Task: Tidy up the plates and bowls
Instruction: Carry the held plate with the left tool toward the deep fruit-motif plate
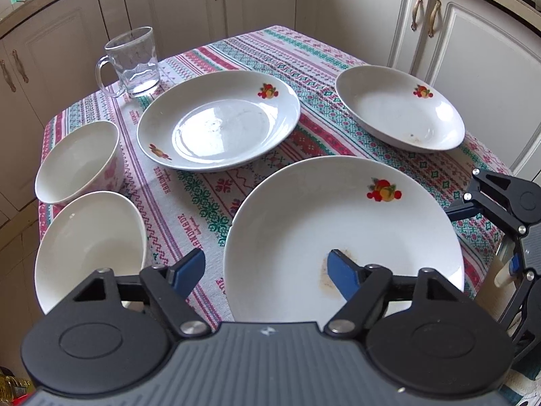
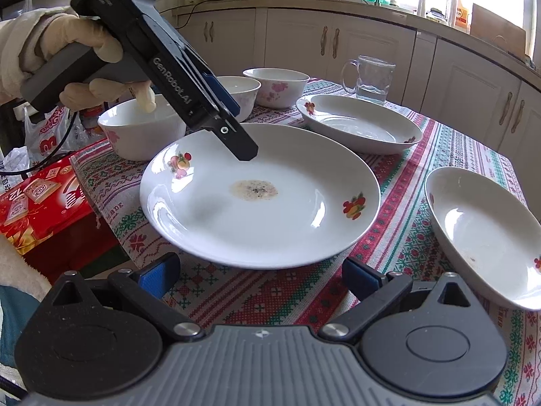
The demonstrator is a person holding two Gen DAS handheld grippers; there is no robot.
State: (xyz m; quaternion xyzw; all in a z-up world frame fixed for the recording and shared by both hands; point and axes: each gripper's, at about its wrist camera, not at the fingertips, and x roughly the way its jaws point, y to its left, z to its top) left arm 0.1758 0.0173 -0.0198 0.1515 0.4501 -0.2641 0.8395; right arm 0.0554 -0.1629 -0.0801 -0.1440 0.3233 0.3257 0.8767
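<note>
A large white plate with fruit prints and a brown stain [image 1: 345, 233] [image 2: 260, 196] lies nearest me. My left gripper [image 1: 265, 272] is open above its near rim, one finger over the plate, one over the cloth; in the right wrist view it [image 2: 236, 135] hangs over the plate's left side. My right gripper [image 2: 260, 275] is open and empty just short of the plate's edge, and shows at the right edge of the left wrist view [image 1: 500, 203]. A second plate [image 1: 219, 120] [image 2: 358, 123] and a third [image 1: 400, 108] [image 2: 487, 233] lie further off. Three bowls [image 1: 79, 162] [image 1: 91, 247] [image 2: 142, 128] stand on the left.
A glass mug with a little water [image 1: 133, 62] [image 2: 370, 79] stands at the far corner of the patterned tablecloth [image 1: 209, 203]. Red boxes [image 2: 37, 199] and a plastic bag lie left of the table. White kitchen cabinets [image 1: 372, 10] surround it.
</note>
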